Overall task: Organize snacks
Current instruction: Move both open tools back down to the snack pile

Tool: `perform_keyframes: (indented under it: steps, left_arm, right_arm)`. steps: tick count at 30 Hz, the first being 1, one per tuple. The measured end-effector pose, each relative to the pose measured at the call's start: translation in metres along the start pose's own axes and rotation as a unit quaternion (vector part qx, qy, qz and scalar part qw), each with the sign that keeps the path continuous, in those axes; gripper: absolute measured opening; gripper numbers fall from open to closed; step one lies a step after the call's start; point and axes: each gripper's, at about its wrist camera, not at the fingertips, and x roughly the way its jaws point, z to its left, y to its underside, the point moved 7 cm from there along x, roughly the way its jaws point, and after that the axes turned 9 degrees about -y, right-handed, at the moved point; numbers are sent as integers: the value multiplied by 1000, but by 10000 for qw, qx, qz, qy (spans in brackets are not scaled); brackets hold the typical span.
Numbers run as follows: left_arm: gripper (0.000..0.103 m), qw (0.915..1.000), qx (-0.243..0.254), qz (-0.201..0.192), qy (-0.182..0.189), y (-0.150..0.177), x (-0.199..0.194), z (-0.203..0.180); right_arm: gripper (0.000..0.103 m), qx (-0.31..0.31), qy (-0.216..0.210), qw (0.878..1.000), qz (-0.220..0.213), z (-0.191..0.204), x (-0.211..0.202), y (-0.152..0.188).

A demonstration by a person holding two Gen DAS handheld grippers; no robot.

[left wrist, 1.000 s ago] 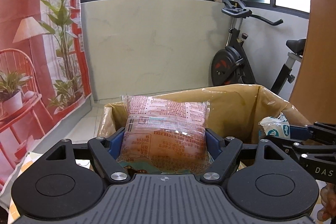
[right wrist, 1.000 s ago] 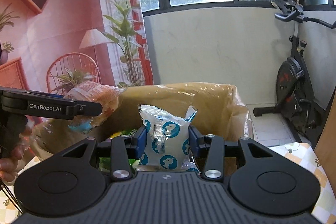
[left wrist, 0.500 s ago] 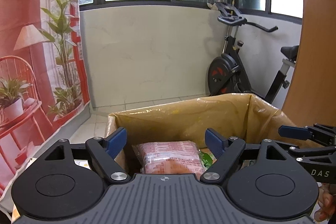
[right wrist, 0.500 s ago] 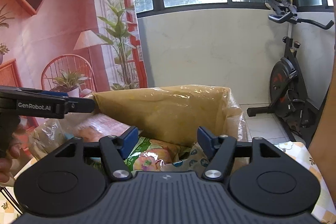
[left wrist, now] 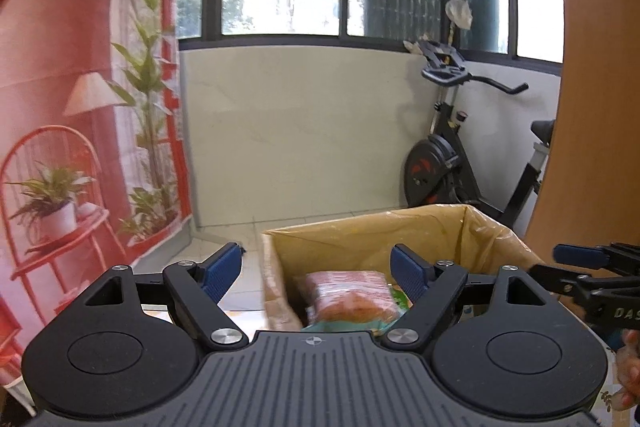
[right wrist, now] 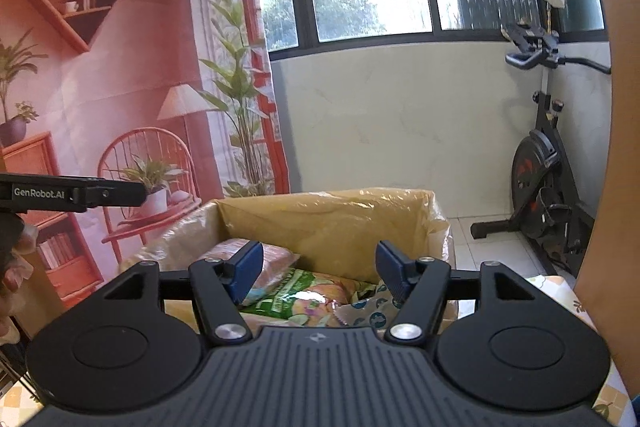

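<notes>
A cardboard box [left wrist: 400, 227] lined with yellowish plastic holds the snacks. In the left wrist view my left gripper [left wrist: 316, 267] is open and empty, raised above the box's near left corner, with a pink-orange packet [left wrist: 348, 297] lying inside below it. In the right wrist view my right gripper [right wrist: 320, 267] is open and empty over the box [right wrist: 328, 203]. Below it lie a green packet [right wrist: 296, 301], a white packet with blue dots [right wrist: 368, 307] and the pink-orange packet [right wrist: 276, 255]. The left gripper [right wrist: 132, 193] shows side-on at the left.
A red printed backdrop [right wrist: 100, 87] hangs at the left. An exercise bike [left wrist: 452, 163] stands by the white wall behind the box. A wooden panel [left wrist: 592, 107] rises at the right. A patterned tablecloth [right wrist: 556, 287] shows beside the box.
Both grippers opened and let go of their packets, which now lie in the box. Both have risen and drawn back; the left one has also shifted left.
</notes>
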Motion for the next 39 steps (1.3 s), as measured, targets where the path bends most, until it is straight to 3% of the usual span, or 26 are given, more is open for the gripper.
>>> perform_keyframes:
  steps: [13,21,30,34,39]
  left_arm:
    - [84,9990,-221,-70,-374,15,-70,54]
    - [84,9983,-459,184,-313,63,-100,58]
    - [84,9960,-564,676,-170,139,-123,45]
    - [84,9951,-454,819,-304,168,-128,44]
    - [84,9904,-734,1124,-331,202,-124,48]
  right_arm:
    - [66,-46,-90,9998,-180,35,-66,9]
    - [66,24,-117,9999,-23,54,-95,46]
    - [66,62,-137,9980,608,81,-115,123]
    - [66,-151,-204,9944,1029,95,-120,159]
    - [66,-462,-358,9858,1571,107,-110,198]
